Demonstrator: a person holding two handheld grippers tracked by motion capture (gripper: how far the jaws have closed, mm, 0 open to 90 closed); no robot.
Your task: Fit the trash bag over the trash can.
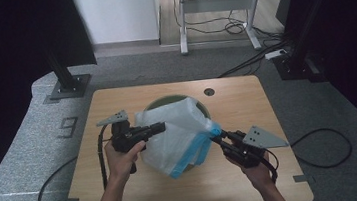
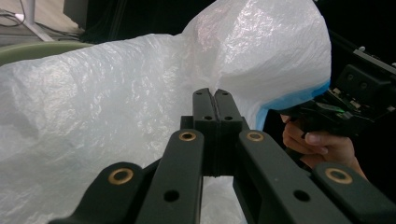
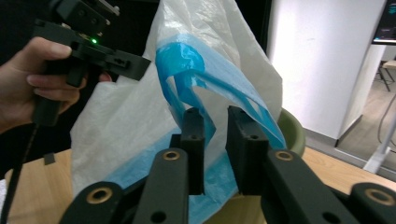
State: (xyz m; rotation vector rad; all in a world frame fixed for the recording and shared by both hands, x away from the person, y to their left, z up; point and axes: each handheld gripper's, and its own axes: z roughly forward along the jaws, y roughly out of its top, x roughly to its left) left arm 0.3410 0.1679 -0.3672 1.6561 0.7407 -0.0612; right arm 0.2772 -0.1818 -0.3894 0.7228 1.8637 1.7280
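My left gripper (image 1: 161,127) has its fingers pinching the white plastic bag (image 1: 177,131) draped over the green bin (image 1: 202,109) on the surface (image 1: 126,196); my right gripper (image 1: 216,135) fingers stand spread around its blue rim (image 3: 205,74).

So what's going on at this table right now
A person is working a white plastic bag with a blue edge over a green bin standing on the wooden table. The left gripper has its jaws closed on the white plastic. The right gripper is at the bag's blue edge with its jaws slightly apart, blue film running between them. The bag is bunched over the near side of the bin, while the bin's far rim is uncovered.
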